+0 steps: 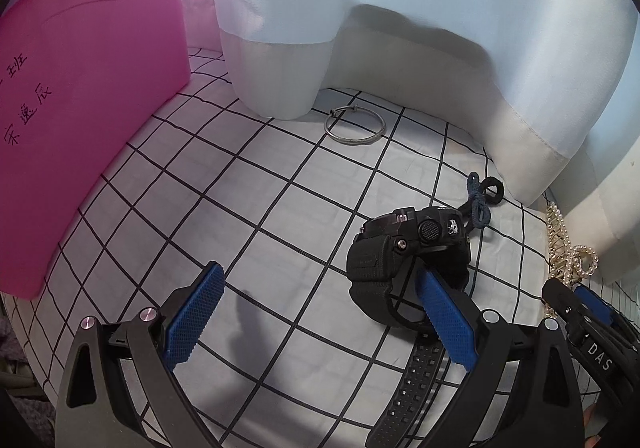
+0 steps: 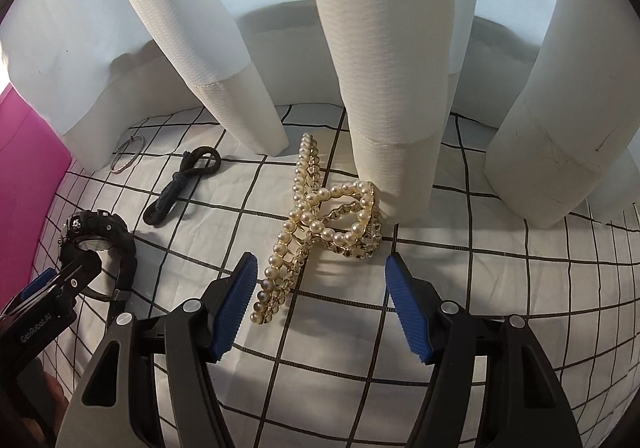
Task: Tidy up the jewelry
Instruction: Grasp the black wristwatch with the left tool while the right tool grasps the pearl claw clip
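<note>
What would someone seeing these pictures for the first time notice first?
Probably the pearl hair claw, lying on the grid-patterned cloth just ahead of the open right gripper, against a white curtain fold. Next, the chunky black watch beside the left gripper's right finger, and the big pink bin on the left.

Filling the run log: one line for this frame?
left gripper: open, by black wristwatch | right gripper: open, over gold pearl hair claw | nothing gripped
</note>
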